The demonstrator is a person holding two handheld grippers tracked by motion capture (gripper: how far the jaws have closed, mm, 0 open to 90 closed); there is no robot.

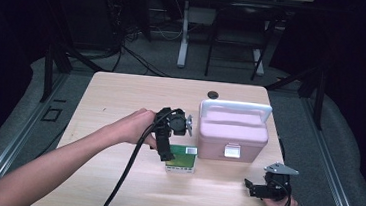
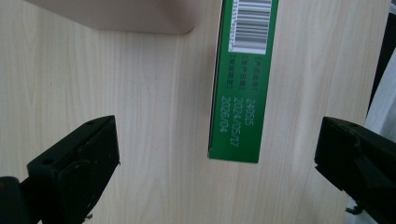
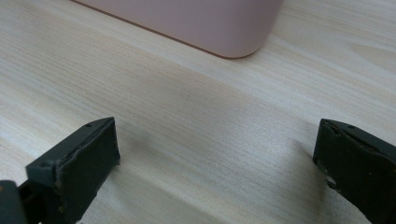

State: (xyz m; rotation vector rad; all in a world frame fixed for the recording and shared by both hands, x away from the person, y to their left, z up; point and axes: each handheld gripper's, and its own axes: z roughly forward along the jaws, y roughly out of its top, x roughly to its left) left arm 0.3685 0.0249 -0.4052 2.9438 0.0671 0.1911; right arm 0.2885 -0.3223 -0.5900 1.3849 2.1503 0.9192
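My left hand-held gripper (image 1: 167,149) hangs over the green box (image 1: 182,159), jaws spread wide with nothing between them. The box lies flat on the counter (image 1: 121,97), just in front of the pink case (image 1: 233,130); in the left gripper view the box (image 2: 243,93) sits between the jaws, untouched. My right hand-held gripper (image 1: 256,187) rests low near the counter's front right corner, jaws also wide apart and empty.

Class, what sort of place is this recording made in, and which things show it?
Probably a lab or recording workspace: a bare wooden table ringed by dark curtains, cables on the grey floor, and another desk's legs behind.
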